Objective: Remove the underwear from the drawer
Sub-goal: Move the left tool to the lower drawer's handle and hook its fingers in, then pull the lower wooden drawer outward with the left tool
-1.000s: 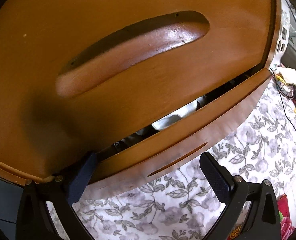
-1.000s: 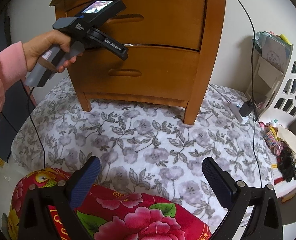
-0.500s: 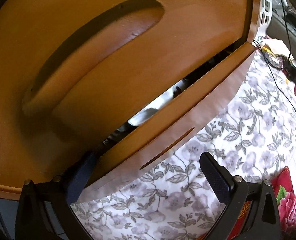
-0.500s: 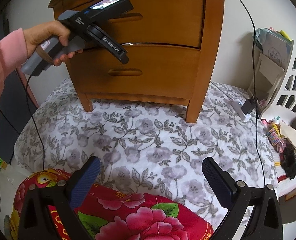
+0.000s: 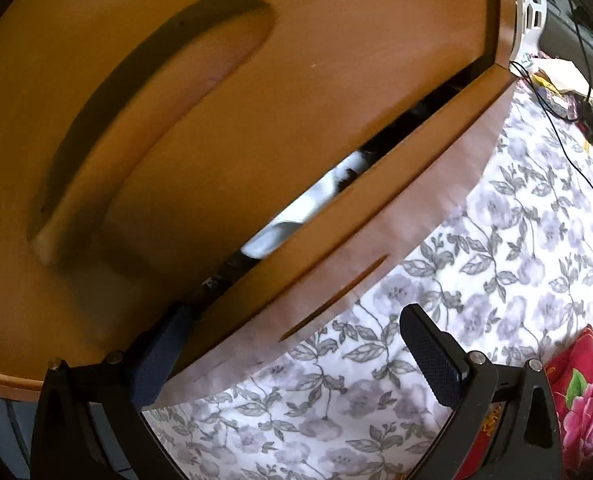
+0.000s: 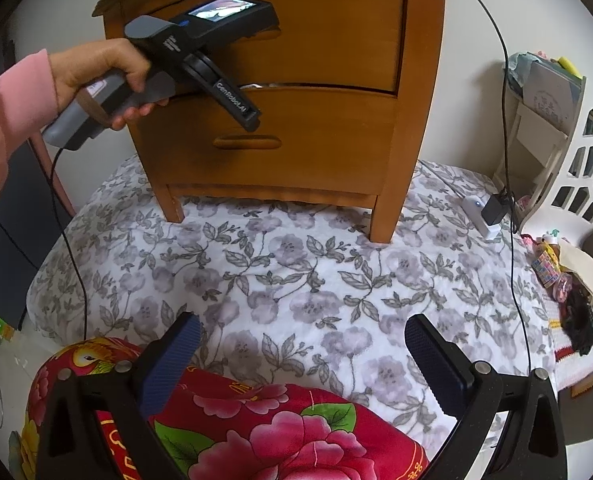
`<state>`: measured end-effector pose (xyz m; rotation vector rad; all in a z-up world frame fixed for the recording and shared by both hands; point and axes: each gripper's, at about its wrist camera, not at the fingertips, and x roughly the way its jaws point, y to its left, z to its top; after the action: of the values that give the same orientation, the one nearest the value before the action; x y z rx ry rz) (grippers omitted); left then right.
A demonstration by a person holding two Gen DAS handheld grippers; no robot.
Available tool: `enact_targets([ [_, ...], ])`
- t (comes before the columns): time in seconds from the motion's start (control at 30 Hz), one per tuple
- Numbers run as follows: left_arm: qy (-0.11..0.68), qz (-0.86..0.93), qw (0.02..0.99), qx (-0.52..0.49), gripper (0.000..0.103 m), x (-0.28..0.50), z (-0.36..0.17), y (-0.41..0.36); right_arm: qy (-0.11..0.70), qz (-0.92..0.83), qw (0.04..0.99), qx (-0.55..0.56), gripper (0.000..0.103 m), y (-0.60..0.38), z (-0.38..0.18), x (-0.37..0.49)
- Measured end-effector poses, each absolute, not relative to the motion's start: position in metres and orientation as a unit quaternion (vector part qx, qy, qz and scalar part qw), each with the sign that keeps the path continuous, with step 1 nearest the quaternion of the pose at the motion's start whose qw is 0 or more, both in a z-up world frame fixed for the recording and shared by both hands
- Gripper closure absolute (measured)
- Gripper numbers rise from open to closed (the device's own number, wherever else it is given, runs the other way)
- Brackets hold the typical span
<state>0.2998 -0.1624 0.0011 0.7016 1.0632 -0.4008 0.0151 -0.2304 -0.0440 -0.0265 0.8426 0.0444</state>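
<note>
A wooden nightstand (image 6: 420, 80) stands on the flowered bedspread. Its lower drawer (image 5: 376, 208) is pulled out by a narrow crack. White underwear fabric (image 5: 296, 208) shows in that crack, and as a pale sliver (image 6: 264, 85) in the right wrist view. My left gripper (image 5: 292, 312) is open, held by a hand (image 6: 104, 76). Its left finger (image 5: 160, 352) is tucked into the crack behind the drawer's top edge, and its right finger (image 5: 432, 352) hangs in front of the drawer. My right gripper (image 6: 302, 332) is open and holds nothing, low over the bed and well back from the nightstand.
The upper drawer (image 5: 256, 80) is closed, with a long recessed handle (image 5: 144, 120). A red flowered quilt (image 6: 256, 432) lies under my right gripper. A black cable (image 6: 508, 140) runs down the wall to a charger (image 6: 492, 208). A white shelf (image 6: 568, 160) and clutter stand at the right.
My left gripper has rolled and slid rightward along the crack, its left finger staying in it. More white fabric shows now. The right gripper has barely moved.
</note>
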Motion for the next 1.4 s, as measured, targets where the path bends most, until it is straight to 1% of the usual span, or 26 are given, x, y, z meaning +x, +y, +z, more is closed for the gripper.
enact_targets([
  [0.23, 0.487, -0.21, 0.776, 0.341, 0.001, 0.293, 0.0, -0.175, 0.408, 0.022, 0.913, -0.013, 0.0, -0.232, -0.044, 0.014],
  [0.33, 0.481, -0.204, 0.783, 0.338, 0.005, 0.295, 0.0, -0.173, 0.41, 0.021, 0.912, -0.011, 0.0, -0.232, -0.045, 0.014],
  [0.4, 0.471, -0.192, 0.787, 0.348, 0.019, 0.295, 0.001, -0.172, 0.412, 0.019, 0.911, -0.009, 0.0, -0.233, -0.047, 0.014],
  [0.43, 0.468, -0.185, 0.789, 0.353, 0.022, 0.295, 0.003, -0.172, 0.413, 0.018, 0.911, -0.008, 0.0, -0.233, -0.047, 0.015],
  [0.47, 0.465, -0.181, 0.79, 0.355, 0.027, 0.296, 0.005, -0.171, 0.414, 0.018, 0.91, -0.006, 0.0, -0.234, -0.048, 0.015],
  [0.53, 0.461, -0.18, 0.791, 0.359, 0.033, 0.296, 0.006, -0.169, 0.416, 0.018, 0.909, -0.005, 0.0, -0.234, -0.049, 0.016],
  [0.6, 0.451, -0.17, 0.793, 0.372, 0.045, 0.294, 0.006, -0.168, 0.417, 0.02, 0.909, -0.006, 0.0, -0.233, -0.049, 0.017],
  [0.77, 0.43, -0.172, 0.78, 0.421, 0.045, 0.288, -0.002, -0.17, 0.416, 0.023, 0.909, -0.006, 0.0, -0.232, -0.049, 0.016],
  [1.4, 0.442, -0.224, 0.759, 0.422, 0.045, 0.274, 0.013, -0.161, 0.415, 0.019, 0.91, 0.001, 0.0, -0.234, -0.049, 0.016],
])
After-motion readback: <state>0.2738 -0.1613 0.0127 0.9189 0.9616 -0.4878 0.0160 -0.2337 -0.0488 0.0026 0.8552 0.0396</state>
